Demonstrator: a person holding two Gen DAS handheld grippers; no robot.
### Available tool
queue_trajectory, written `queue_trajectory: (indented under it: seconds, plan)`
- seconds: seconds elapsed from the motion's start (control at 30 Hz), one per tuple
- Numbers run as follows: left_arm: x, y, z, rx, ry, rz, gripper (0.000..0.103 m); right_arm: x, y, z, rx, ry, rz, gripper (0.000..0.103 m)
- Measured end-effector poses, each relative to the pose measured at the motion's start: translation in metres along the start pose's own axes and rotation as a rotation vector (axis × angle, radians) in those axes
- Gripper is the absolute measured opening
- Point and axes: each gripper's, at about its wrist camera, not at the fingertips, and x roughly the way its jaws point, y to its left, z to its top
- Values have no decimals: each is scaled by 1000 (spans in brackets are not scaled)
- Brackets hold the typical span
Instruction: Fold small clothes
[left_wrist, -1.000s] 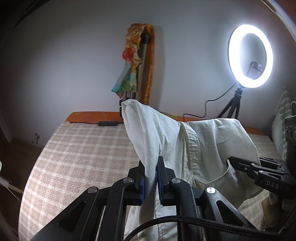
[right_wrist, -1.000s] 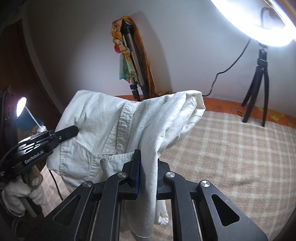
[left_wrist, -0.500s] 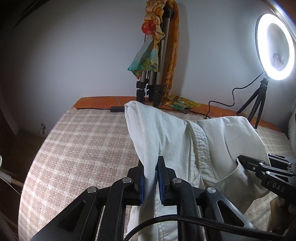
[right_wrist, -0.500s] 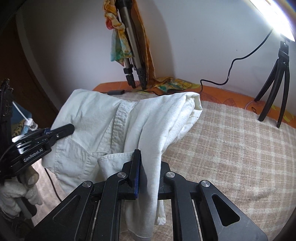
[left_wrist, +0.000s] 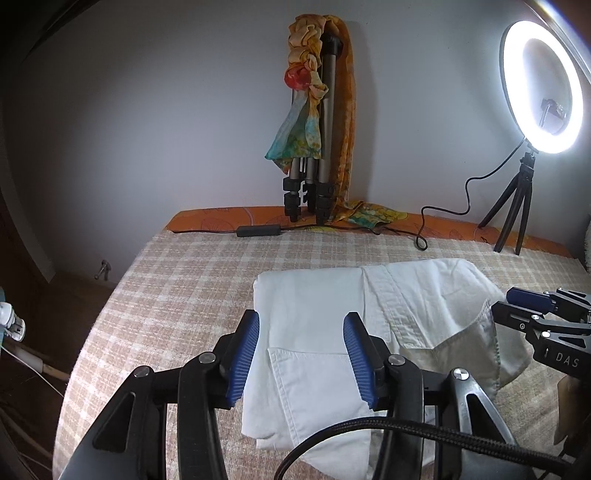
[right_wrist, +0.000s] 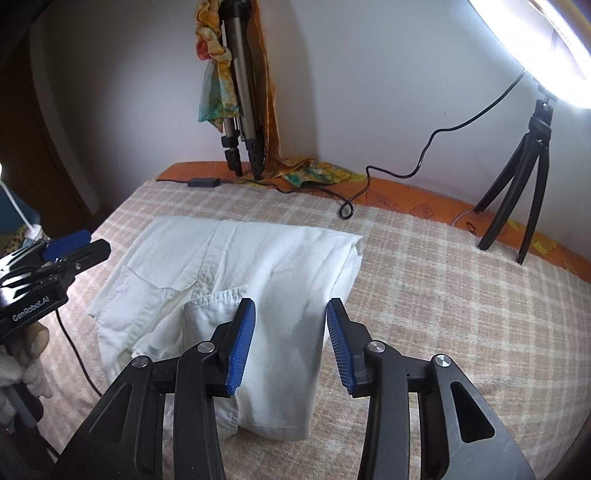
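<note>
I see the white cotton button-up shirt (left_wrist: 314, 332) lying folded and mostly flat on the beige-and-cream checked bedspread (left_wrist: 184, 288), collar and button placket running down its middle, a chest pocket showing on each half. My left gripper (left_wrist: 301, 354) sits low over the shirt's left half with its blue ribbed jaws spread wide and nothing between them; cloth shows in the gap but the pads aren't pinching it. My right gripper (right_wrist: 290, 343) is the same, jaws released and wide apart over the right half of the shirt (right_wrist: 258, 266). Can't tell whether either one's tips touch the fabric; the fisheye angle is too steep. Each gripper shows at the edge of the other's view: the right one (left_wrist: 532, 317) at the shirt's right side, the left one (right_wrist: 70, 247) at its left side.

Near edge of the shirt is bunched a bit, a cuff or hem flap sticking up by the right gripper's left pad.

At the back against the grey wall: a folded grey metal tripod (left_wrist: 321, 147) with an orange and teal patterned scarf (left_wrist: 303, 96) draped on it, a lit white ring light (left_wrist: 539, 85) on a small black tripod stand (left_wrist: 513, 206), its black cable (left_wrist: 443, 210) trailing over the orange bed border (left_wrist: 221, 216) to a small black inline box (left_wrist: 258, 231).
</note>
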Motion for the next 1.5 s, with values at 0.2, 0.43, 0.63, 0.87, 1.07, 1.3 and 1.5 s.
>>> queue_trajectory:
  seconds: [0.2, 0.43, 0.63, 0.87, 1.07, 1.3, 1.5]
  plan:
    - [-30, -11, 2, 4, -29, -19, 53, -32, 2, 0, -33, -50, -15, 50]
    - [-86, -40, 2, 34, -102, -44, 66, -79, -3, -7, -30, -106, -8, 54]
    - [-132, -71, -6, 49, -151, -72, 74, -129, -8, -23, -46, -163, -18, 59]
    - [-177, -104, -25, 53, -194, -103, 90, -179, -19, -50, -43, -208, -32, 72]
    - [-207, -125, -49, 44, -218, -100, 101, -214, -22, -77, -58, -242, -59, 80]
    - [-229, -153, -76, 69, -226, -71, 103, -237, -23, -106, -74, -243, -98, 82]
    - [-237, -170, -99, 61, -216, -49, 103, -244, -26, -127, -87, -244, -116, 83]
